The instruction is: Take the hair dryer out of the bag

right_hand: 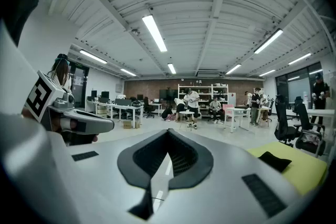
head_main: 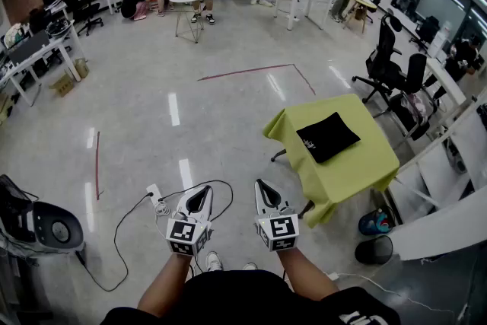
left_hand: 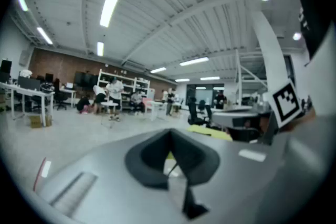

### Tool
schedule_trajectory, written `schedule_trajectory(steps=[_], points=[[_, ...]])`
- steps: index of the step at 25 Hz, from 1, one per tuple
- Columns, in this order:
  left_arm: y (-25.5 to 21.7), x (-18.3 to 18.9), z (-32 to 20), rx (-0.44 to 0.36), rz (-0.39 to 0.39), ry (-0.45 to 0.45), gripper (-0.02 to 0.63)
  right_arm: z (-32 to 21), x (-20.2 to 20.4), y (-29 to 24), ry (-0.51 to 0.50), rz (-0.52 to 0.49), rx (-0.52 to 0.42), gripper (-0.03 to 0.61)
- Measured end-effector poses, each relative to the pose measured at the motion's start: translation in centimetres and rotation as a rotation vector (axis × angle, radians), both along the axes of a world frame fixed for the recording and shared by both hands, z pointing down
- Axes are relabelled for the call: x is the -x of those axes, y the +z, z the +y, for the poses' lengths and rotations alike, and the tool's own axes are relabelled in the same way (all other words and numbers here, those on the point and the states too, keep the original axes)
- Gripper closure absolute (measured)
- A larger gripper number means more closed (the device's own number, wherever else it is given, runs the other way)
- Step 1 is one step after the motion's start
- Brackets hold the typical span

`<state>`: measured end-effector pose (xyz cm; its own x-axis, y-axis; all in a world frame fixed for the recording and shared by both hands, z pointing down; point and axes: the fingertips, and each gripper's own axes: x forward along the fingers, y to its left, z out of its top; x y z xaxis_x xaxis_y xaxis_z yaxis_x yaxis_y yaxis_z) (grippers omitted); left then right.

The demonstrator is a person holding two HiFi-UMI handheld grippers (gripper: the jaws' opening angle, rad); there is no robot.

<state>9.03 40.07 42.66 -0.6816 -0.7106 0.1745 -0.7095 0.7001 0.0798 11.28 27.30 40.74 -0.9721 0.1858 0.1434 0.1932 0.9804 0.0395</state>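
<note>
So the bag (head_main: 327,137) is a soft black pouch, roughly square and a bit pillowy, with a small white print near its left edge. It lies flat and turned on the diagonal on a table draped in a yellow-green cloth (head_main: 358,171), right of centre in the head view. It sits toward the upper left part of the tabletop, with bare cloth all round it. Whatever is inside doesn't show, so the hair dryer can't be seen from any view. The right gripper view catches the same bag as a dark lump at the lower right of the frame, on the yellow cloth.

Counting stuff: one bag, one covered table, two grippers, and one marker cube on each. The left gripper (head_main: 204,192) and the right gripper (head_main: 261,185) sit side by side at the bottom middle of the head view. Both are over the grey floor, pointing up the frame, well apart from the bag. The right one is closer to the table's lower left corner. Both sets of jaws are clenched together with nothing pinched in them, just floor showing through the gap behind the pads.

Also on the floor, there's one white power strip (head_main: 154,194) with a black cable (head_main: 122,240) looping off it, just left of the left gripper. Two black office chairs (head_main: 388,61) stand to the upper right of the table, and several people are at desks along the top of the frame
</note>
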Motion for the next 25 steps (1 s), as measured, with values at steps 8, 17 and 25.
schedule_trajectory(steps=[8,17,25], points=[[-1.5,-1.9,1.0,0.007,-0.010,-0.008,0.607,1.2,-2.4,-0.8,-0.024,0.000,0.005,0.572],[-1.6,-2.0,2.3,-0.004,-0.010,0.012,0.607,2.2,-2.6,-1.6,0.003,-0.031,0.041,0.572],[-1.6,0.2,4.6,-0.008,-0.017,0.033,0.607,4.6,-1.0,-2.0,0.027,-0.031,0.027,0.572]])
